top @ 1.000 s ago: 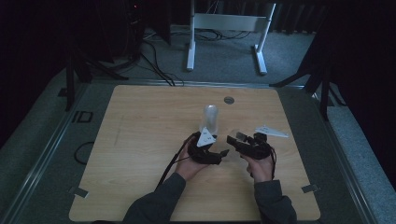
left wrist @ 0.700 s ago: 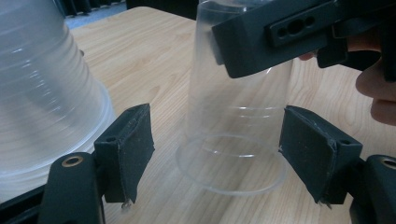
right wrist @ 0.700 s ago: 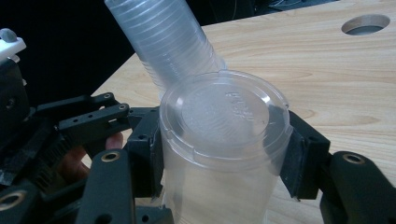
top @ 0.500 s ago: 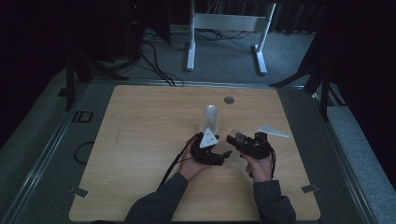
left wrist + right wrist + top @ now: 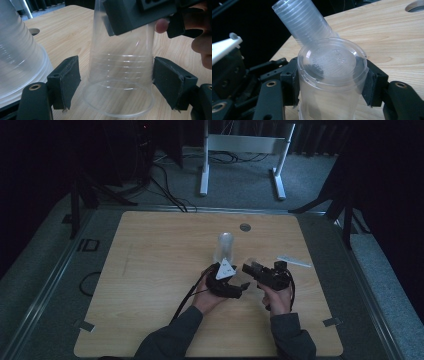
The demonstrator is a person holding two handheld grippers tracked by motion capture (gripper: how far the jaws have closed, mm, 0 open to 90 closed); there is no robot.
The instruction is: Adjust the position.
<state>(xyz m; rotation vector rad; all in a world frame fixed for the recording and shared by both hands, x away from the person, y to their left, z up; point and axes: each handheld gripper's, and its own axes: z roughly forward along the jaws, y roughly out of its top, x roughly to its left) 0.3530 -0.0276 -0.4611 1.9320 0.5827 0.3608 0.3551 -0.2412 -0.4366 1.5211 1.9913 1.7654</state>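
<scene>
Little has moved since the earlier frames: both hands stay close together at the near middle of the desk (image 5: pixel 150 270), the right one perhaps edging a touch nearer the left.

From above, the left tool (image 5: pixel 231 285) and right tool (image 5: pixel 255 270) meet just in front of the cup stack (image 5: pixel 224 247), which stands upright mid-desk. A small white piece (image 5: pixel 294 261) lies apart to the right, and a round hole (image 5: pixel 245 227) sits farther back. The cup between the tools is hard to make out here.

Along the left tool (image 5: pixel 116 82), a single clear cup (image 5: pixel 121 75) stands upside down, rim on the desk, between the two pads. The jaws are spread, with a gap showing on the left side; the right pad looks near or just at the wall. The stack (image 5: pixel 20 62) rises at the left edge. The other tool's body overlaps the cup's top.

Along the right tool (image 5: pixel 332 82), the jaws are clamped on the cup (image 5: pixel 332 75) just under its upturned base, and the stack (image 5: pixel 304 22) leans behind it.

Judging by this, one cup is already off the stack and set inverted; release or a hand-over is left.
</scene>
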